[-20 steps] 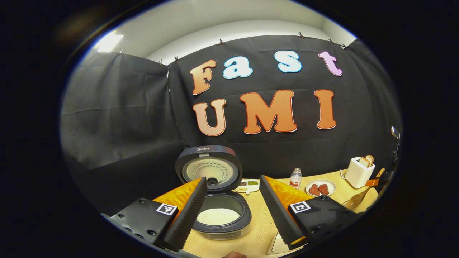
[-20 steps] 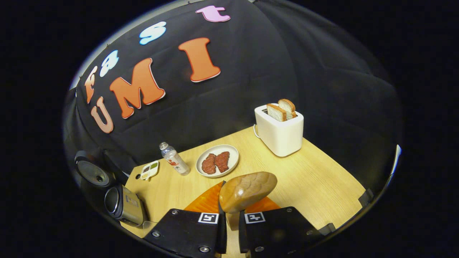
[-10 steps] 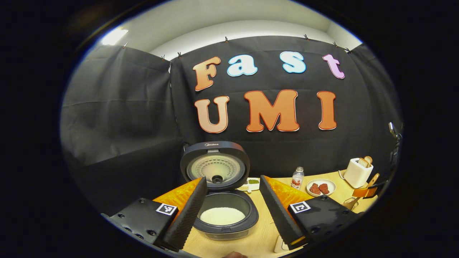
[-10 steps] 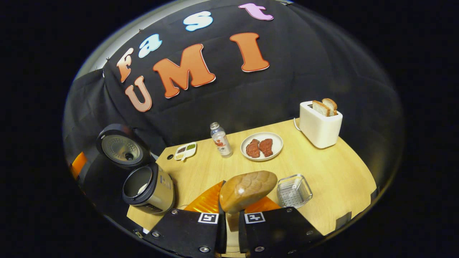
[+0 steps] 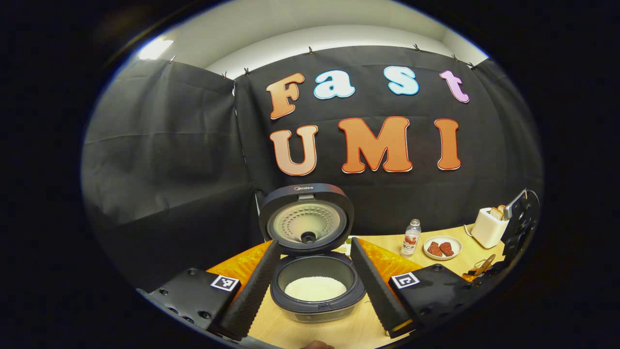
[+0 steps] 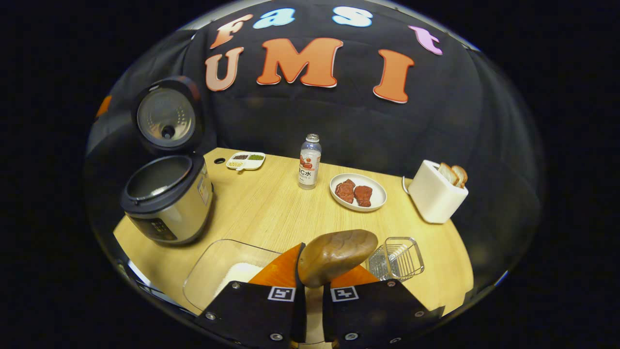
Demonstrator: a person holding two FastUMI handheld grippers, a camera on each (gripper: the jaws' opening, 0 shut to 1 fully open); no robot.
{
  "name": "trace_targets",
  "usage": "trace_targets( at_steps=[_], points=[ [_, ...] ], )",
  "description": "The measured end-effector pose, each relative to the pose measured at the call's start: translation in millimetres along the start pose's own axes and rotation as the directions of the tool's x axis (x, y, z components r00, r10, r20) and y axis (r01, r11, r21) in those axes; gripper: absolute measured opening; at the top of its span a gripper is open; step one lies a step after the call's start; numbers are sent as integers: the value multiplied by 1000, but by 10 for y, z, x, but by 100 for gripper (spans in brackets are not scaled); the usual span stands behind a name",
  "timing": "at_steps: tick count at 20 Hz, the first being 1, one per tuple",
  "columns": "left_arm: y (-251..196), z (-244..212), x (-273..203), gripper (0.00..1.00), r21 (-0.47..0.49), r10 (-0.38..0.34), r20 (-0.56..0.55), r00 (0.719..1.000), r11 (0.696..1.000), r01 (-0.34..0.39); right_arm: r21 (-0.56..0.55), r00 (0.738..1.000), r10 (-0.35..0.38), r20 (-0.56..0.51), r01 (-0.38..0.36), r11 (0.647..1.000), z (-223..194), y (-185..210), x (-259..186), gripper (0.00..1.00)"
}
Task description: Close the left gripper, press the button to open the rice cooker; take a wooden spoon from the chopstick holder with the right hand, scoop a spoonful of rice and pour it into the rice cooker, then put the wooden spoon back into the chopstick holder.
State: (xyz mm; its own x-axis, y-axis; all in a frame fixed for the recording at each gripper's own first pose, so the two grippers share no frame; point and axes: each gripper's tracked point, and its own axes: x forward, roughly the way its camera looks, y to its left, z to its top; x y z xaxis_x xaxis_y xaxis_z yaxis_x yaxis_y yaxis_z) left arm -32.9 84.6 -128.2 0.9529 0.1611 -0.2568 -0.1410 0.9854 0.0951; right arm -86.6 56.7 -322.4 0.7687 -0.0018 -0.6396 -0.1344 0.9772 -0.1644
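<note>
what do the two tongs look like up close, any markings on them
Each of the tongs, left tongs and right tongs, has two black blocky bodies with visible screws, and each body carries a small square black-and-white tag. The left one's fingers are long wedges with ribbed inner faces. No cables show.

I see a clear drink bottle (image 6: 309, 161) mid-table, a plate of two red meat pieces (image 6: 358, 192) at its four o'clock, a white toaster (image 6: 435, 193) holding bread at three, and a divided condiment dish (image 6: 246, 160) at nine.
</note>
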Motion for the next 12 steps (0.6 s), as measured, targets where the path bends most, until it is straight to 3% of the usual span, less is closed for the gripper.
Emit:
trace_targets(
  at_steps=[5, 8, 12],
  points=[
    [198, -47, 36, 100, -11, 25, -9, 1000, 1000, -25, -171, 999, -41, 36, 46, 984, -252, 170, 111, 13],
    [257, -74, 81, 95, -14, 26, -17, 1000, 1000, -26, -251, 997, -43, 58, 56, 966, -315, 296, 140, 11],
    [254, -85, 133, 92, -13, 11, -21, 1000, 1000, -11, -300, 996, -45, 80, 67, 952, -401, 446, 156, 11]
  ],
)
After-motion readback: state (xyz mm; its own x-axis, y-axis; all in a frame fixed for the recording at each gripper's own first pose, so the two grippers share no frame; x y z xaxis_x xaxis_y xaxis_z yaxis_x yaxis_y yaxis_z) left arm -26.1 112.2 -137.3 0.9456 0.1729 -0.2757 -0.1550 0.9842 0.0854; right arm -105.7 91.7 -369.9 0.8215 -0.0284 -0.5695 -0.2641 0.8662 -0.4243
